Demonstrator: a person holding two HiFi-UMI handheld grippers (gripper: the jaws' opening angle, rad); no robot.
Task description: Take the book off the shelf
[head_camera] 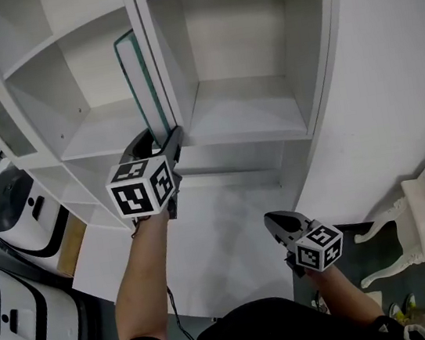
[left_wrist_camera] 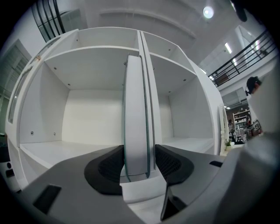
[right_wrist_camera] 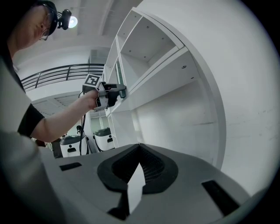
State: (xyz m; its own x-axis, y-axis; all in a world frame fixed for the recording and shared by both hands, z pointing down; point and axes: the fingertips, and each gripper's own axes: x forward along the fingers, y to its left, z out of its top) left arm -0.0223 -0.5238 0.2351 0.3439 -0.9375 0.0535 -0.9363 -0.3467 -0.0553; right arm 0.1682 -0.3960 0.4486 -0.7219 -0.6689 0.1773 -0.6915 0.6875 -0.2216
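White shelving fills our view: a tall white wooden shelf unit (head_camera: 246, 132) of open compartments, nearly all of them bare. And there is our target, a thin hardback book with teal covers and pale pages (left_wrist_camera: 136, 118). It stands upright at the front of the left compartment, propped against the vertical divider, which is what keeps so slim a volume from toppling.

Our left tongs (head_camera: 162, 137), black-padded and carrying a cube of black-and-white square markers, reach in level. They straddle the book's lower front edge, one ribbed pad on each side. The left pad looks to be against the cover, but on the right we see a sliver of gap, so we call these tongs released, not yet pinching. Coming in low and level makes sense to us: it sets the pads flat to both covers, so the book could slide straight out along the shelf board.

Our right tongs (head_camera: 277, 223) hang low and well apart from the shelf, clenched on nothing, simply out of the way.

As for writing, we read none. The book's edge shows no title, and the marker cubes bear only patterns. So the book is on the shelf, untaken.
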